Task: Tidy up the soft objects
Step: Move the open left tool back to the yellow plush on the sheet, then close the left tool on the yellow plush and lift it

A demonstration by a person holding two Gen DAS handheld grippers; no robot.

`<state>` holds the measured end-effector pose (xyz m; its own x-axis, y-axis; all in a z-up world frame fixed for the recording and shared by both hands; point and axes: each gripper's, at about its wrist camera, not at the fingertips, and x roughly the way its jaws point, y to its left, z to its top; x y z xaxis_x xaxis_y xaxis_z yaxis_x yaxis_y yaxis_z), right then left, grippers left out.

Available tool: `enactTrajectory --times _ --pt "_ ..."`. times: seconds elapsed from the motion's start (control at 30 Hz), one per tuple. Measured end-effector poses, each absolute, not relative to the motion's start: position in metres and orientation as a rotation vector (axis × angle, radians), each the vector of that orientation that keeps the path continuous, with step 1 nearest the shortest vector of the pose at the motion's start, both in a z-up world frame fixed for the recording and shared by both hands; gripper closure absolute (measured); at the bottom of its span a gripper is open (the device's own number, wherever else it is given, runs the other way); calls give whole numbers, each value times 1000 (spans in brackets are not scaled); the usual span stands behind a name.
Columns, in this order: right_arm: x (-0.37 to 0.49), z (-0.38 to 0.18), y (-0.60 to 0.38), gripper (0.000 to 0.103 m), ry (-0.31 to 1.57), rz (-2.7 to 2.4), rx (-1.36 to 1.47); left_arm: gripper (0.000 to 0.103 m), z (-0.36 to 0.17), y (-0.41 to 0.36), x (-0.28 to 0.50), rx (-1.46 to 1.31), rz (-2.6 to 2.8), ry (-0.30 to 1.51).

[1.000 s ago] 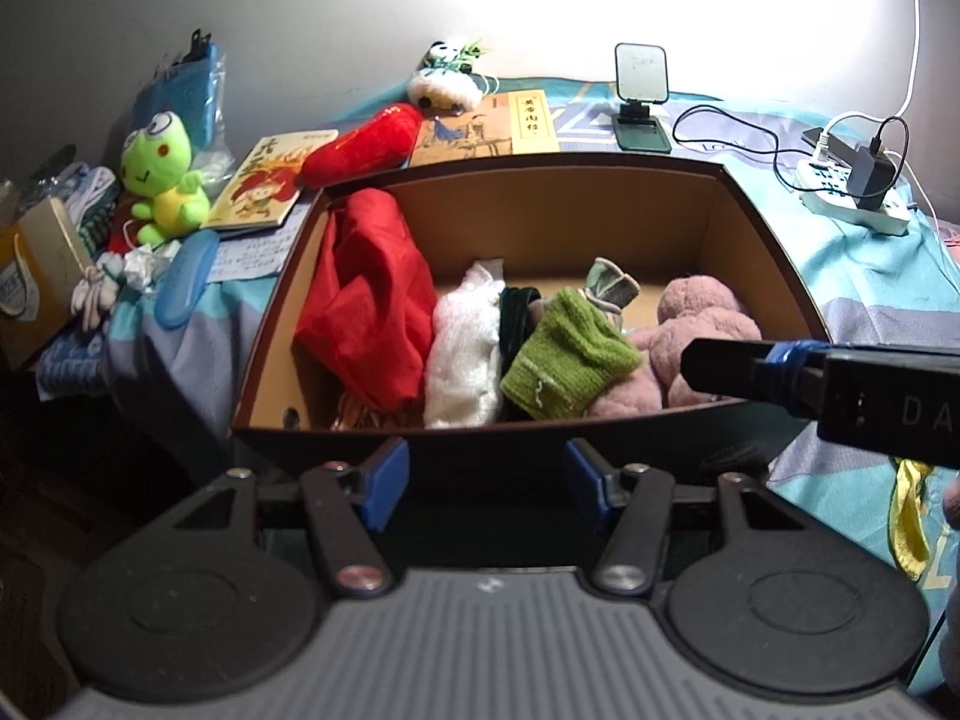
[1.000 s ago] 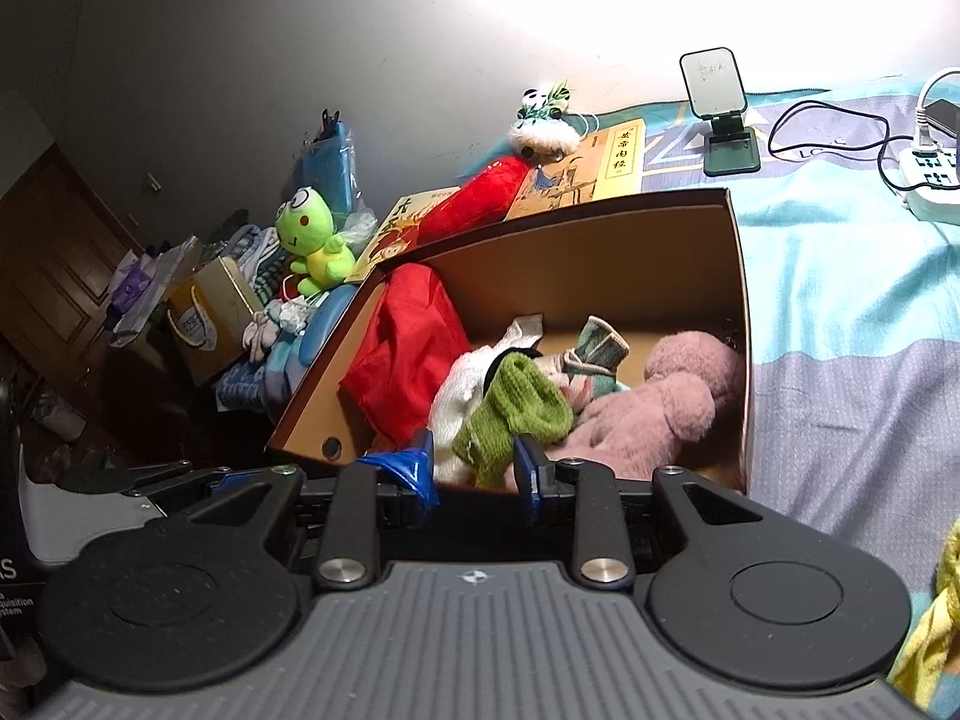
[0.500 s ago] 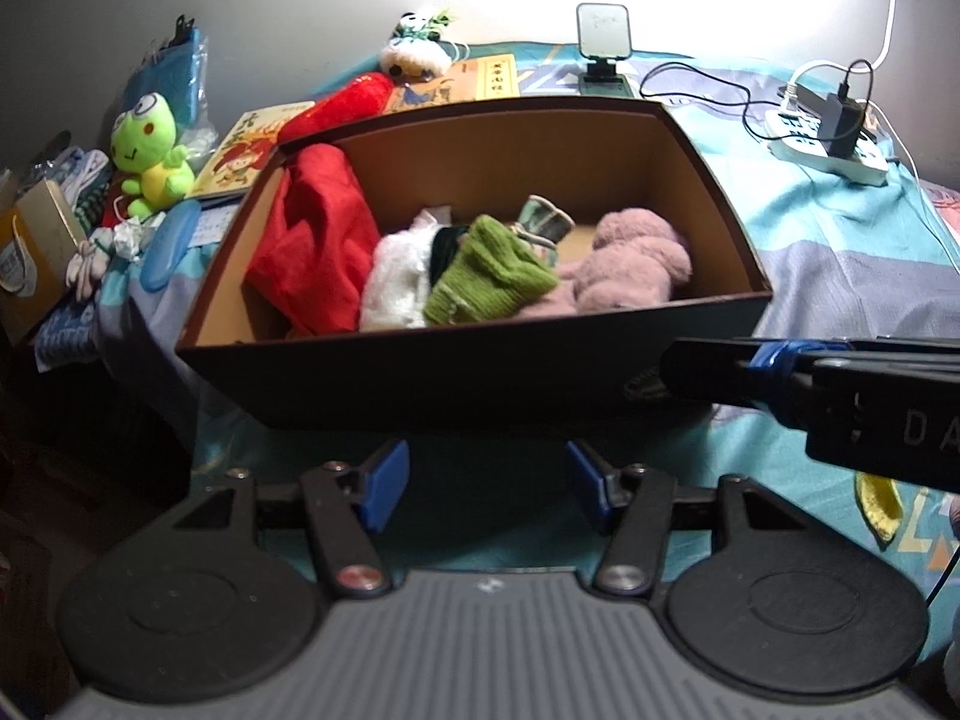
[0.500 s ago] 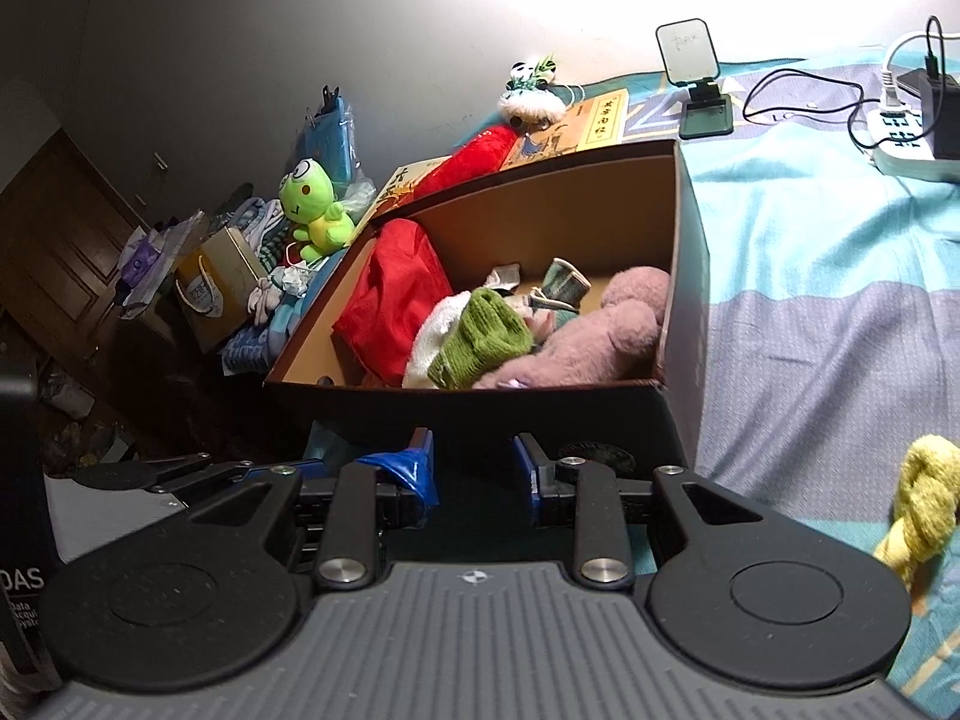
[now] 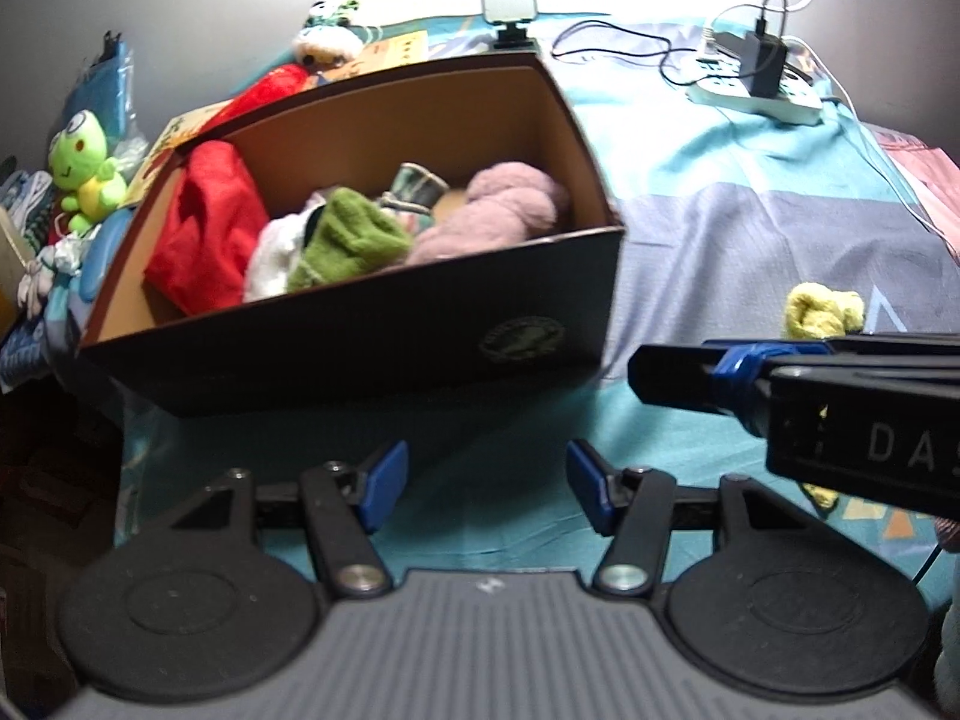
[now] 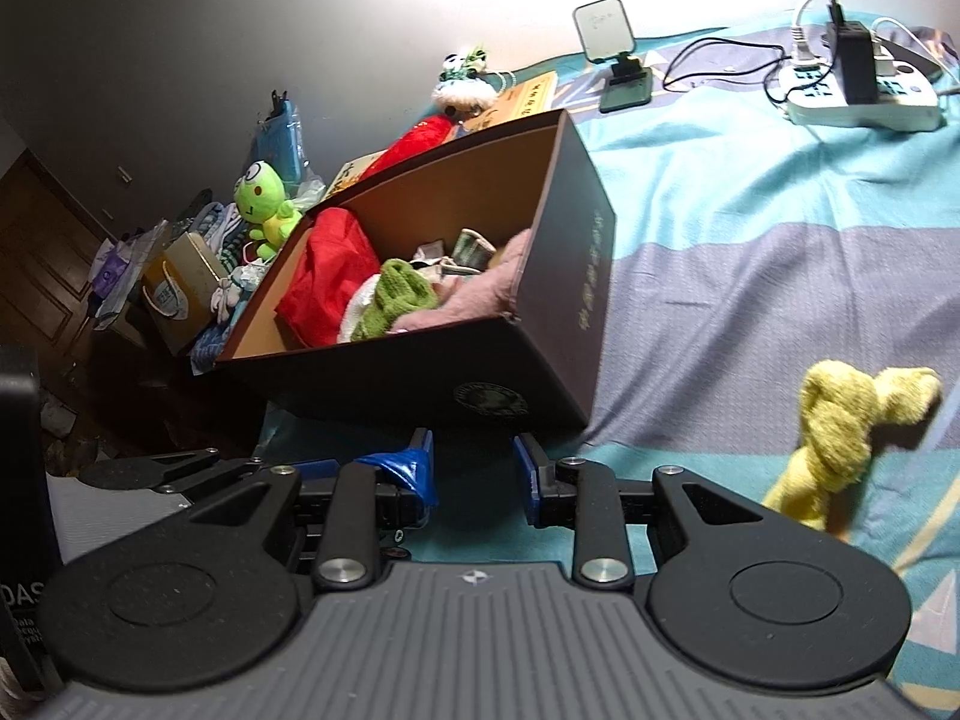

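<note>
A dark cardboard box [image 5: 372, 348] [image 6: 480, 372] stands on the bed. It holds a red cloth [image 5: 207, 234], a white soft item [image 5: 270, 258], a green knitted piece [image 5: 348, 240] and a pink plush [image 5: 492, 216]. A yellow soft toy [image 6: 840, 426] [image 5: 819, 312] lies on the blanket right of the box. My left gripper [image 5: 486, 480] is open and empty in front of the box. My right gripper [image 6: 474, 468] is open and empty near the box's front corner; it shows side-on in the left wrist view [image 5: 690, 372].
A green frog plush [image 5: 81, 165] [image 6: 264, 204], books, a red plush [image 5: 270, 90] and a panda toy [image 6: 465, 84] lie left of and behind the box. A phone stand [image 6: 618, 66] and a power strip [image 6: 864, 96] with cables sit at the back. The bed edge drops off at left.
Both grippers have pulled back from above the box and swung right. The box now looks smaller and further left, and the yellow toy has come into view.
</note>
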<state>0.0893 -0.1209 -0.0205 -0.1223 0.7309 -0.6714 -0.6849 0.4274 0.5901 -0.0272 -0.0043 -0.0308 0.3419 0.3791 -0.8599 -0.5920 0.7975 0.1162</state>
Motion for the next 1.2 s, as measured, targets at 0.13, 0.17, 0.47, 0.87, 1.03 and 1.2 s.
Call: enactTrajectory --times 0.13,0.17,0.47,0.87,1.03,1.2 --pt "96 -25 -135 91 1195 1179 52 43 -34 -18 -13 -225 603 1054" --pt "98 -26 -138 91 1197 1173 54 43 -35 -21 -9 -221 594 1056" --pt "120 -33 -176 91 1216 1080 89 43 -43 -42 19 -215 510 1075" --pt "157 -50 -224 91 1242 915 147 39 -58 -67 61 -245 296 1075" --pt "174 -61 -232 91 1270 857 180 39 -74 -71 83 -226 291 1116" --pt "183 -69 -225 91 1286 862 183 39 -82 -75 98 -202 279 1131"
